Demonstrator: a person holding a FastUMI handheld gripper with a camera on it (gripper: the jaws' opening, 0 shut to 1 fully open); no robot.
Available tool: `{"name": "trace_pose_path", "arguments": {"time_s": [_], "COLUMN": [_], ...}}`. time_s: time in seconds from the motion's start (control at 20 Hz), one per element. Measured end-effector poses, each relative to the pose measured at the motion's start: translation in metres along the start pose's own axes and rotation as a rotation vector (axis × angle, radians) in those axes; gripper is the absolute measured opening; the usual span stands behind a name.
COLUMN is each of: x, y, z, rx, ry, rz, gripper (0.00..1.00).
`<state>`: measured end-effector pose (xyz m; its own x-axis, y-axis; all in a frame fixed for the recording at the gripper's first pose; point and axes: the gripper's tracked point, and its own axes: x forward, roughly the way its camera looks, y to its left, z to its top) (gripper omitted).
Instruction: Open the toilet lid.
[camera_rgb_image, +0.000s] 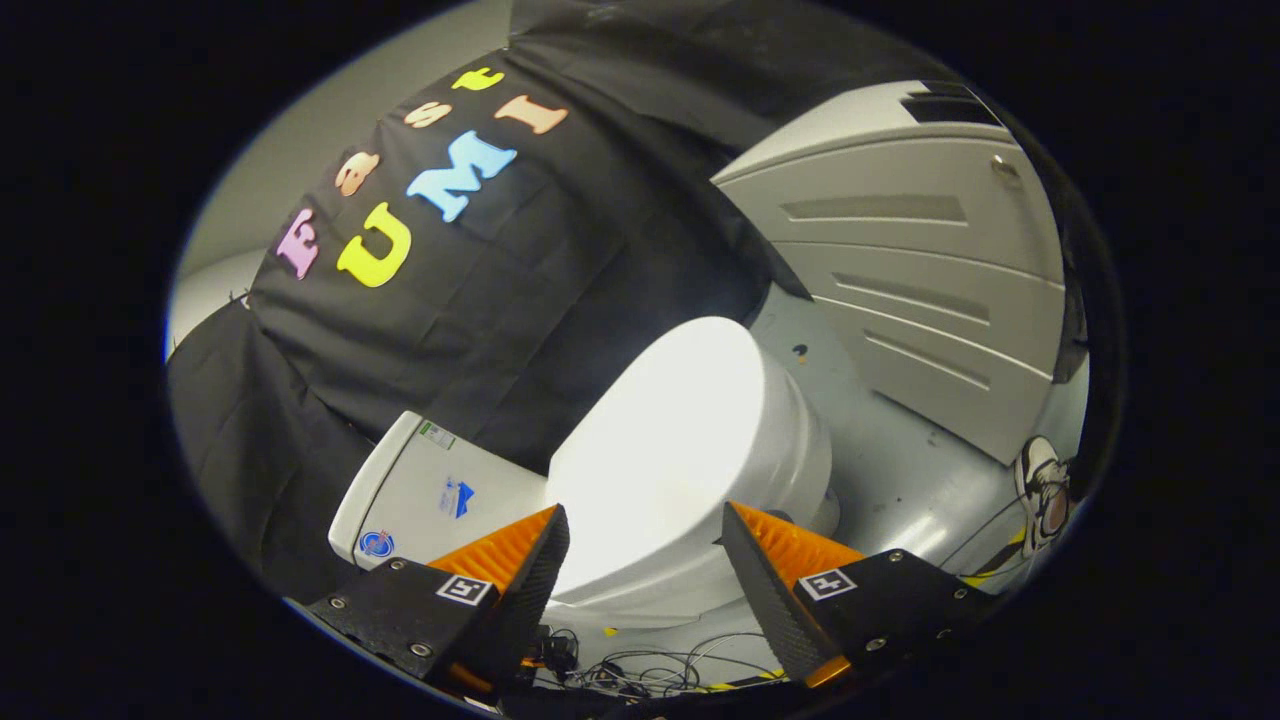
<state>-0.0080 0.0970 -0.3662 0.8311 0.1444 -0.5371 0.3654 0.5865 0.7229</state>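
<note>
A white toilet stands just beyond my fingers, seen tilted. Its lid (670, 440) lies flat and closed over the bowl (790, 470), shining brightly under the light. The white tank (440, 490) sits behind the lid, against the black cloth wall. My gripper (645, 525) is open, hovering above the near side of the lid, with the lid's edge showing in the gap between the two fingers. Neither finger touches the lid as far as I can tell.
A grey panelled wall (900, 280) rises on the far side of the toilet. The grey floor (880, 450) runs around the bowl. A person's shoe (1040, 490) rests on the floor near that wall. Tangled cables (650, 675) lie below my fingers.
</note>
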Motion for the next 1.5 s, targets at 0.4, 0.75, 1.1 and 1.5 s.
{"name": "trace_pose_path", "arguments": {"time_s": [0.4,0.75,1.1,1.5], "x": [0.03,0.065,0.075,0.068], "y": [-0.048,-0.066,-0.072,-0.067], "z": [-0.02,-0.027,-0.031,-0.022], "rx": [0.135,0.384,0.471,0.455], "ry": [0.021,0.014,0.004,-0.051], "rz": [-0.045,-0.013,0.031,0.044], "gripper": [0.91,0.83,0.28,0.0]}}
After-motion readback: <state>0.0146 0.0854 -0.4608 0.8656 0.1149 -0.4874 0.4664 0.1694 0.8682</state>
